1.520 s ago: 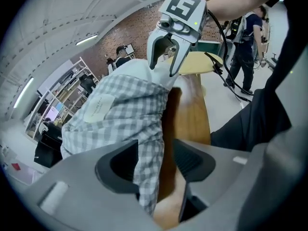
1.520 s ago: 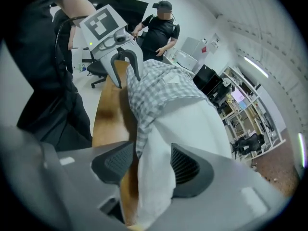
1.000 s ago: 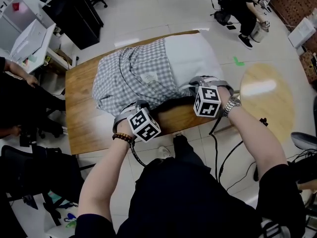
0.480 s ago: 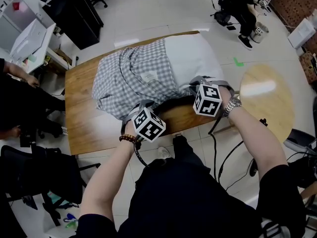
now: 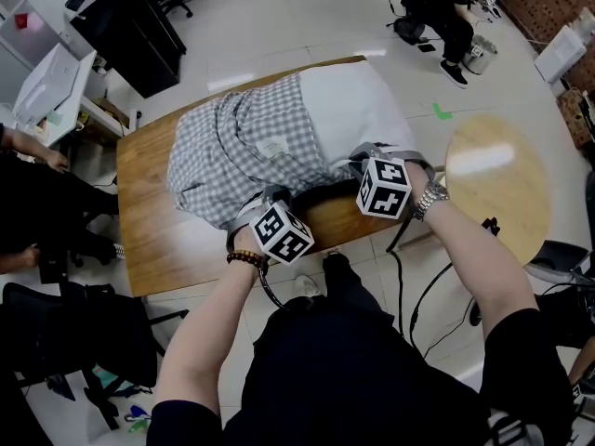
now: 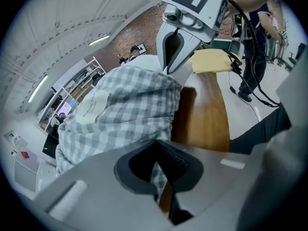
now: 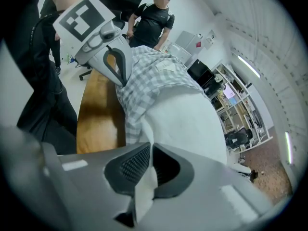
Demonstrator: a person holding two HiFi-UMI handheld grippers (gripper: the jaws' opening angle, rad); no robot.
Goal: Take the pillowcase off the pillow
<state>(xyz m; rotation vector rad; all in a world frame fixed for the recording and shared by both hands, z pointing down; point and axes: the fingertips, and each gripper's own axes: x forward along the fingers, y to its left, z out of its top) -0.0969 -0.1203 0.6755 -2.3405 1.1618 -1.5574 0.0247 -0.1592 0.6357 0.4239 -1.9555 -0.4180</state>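
Observation:
A grey checked pillowcase (image 5: 246,147) covers the left part of a white pillow (image 5: 349,105) lying on the wooden table (image 5: 158,240). The pillow's right end is bare. My left gripper (image 5: 267,200) is at the pillowcase's near edge. Its jaws have just been closing, and in the left gripper view they (image 6: 158,170) are shut on a fold of checked cloth (image 6: 125,109). My right gripper (image 5: 356,159) sits at the pillow's near right side. In the right gripper view it (image 7: 146,172) is shut on the white pillow (image 7: 183,119) beside the checked cloth (image 7: 149,76).
A round wooden table (image 5: 502,184) stands to the right. A black chair (image 5: 74,323) and a seated person (image 5: 28,147) are on the left, and another person (image 5: 437,7) sits at the back right. Desks and cabinets (image 5: 121,17) line the back left.
My left gripper has shifted a little to the right along the pillowcase's near edge and taken a fresh hold of the checked cloth. The right gripper has stayed put.

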